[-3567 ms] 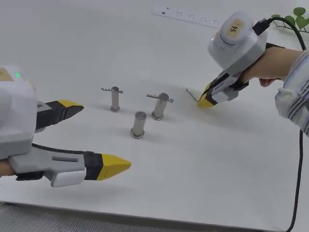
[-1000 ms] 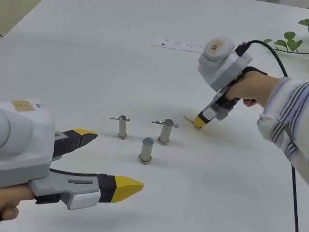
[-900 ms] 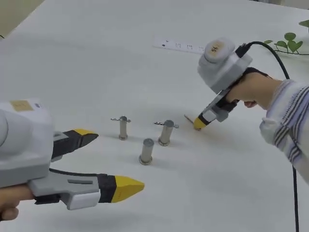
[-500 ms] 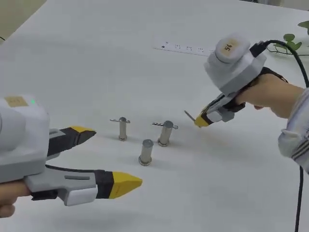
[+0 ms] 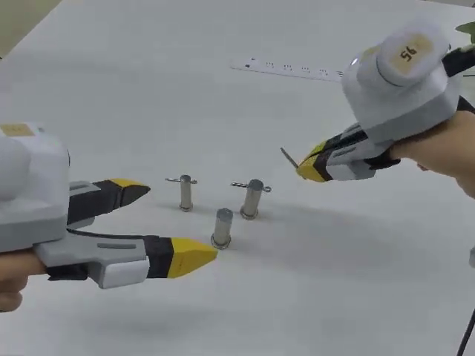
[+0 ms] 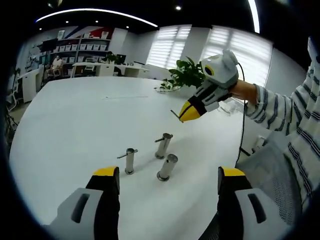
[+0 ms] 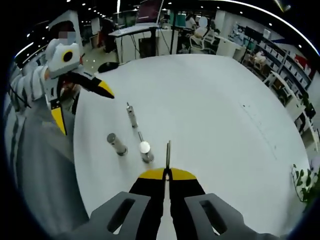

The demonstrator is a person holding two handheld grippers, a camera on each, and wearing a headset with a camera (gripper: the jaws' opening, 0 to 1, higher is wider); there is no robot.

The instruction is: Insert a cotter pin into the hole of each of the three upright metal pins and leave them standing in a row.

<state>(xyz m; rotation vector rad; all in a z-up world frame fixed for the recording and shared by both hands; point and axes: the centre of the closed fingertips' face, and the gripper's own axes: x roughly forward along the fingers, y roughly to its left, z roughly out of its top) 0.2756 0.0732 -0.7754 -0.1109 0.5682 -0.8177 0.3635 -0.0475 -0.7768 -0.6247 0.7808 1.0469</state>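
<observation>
Cotter pin (image 5: 288, 156), thin grey wire, is clamped by one end in the right gripper (image 5: 309, 169), whose yellow-tipped jaws are closed fully on it. Its long axis runs in line with the jaws. In the right gripper view it sticks straight out ahead of the tips, free end away from the gripper. In the head view the free end points up and left, and the pin is in the air above the white table (image 5: 148, 96). Landmark is the front steel pin (image 5: 222, 227), a short upright grey cylinder nearest the person. The held cotter pin sits beyond and right of it, well apart and higher than its top. Rear-left steel pin (image 5: 185, 196) and rear-right steel pin (image 5: 251, 202) stand upright just behind the front steel pin. Each has one crosswise through its head, roughly level: left fitted cotter pin (image 5: 174, 180) and right fitted cotter pin (image 5: 240, 185). The three steel pins form a triangle, not a line. Right hand (image 5: 438, 147) wraps the handle, with the gripper raised and its nose angled down and left toward the front steel pin. Left gripper (image 5: 172, 222) is low, near-left of the front steel pin and roughly level. Its jaws are spread wide with nothing between them, aimed at that pin but short of it. White power strip (image 5: 297, 70) lies far beyond the front steel pin.
</observation>
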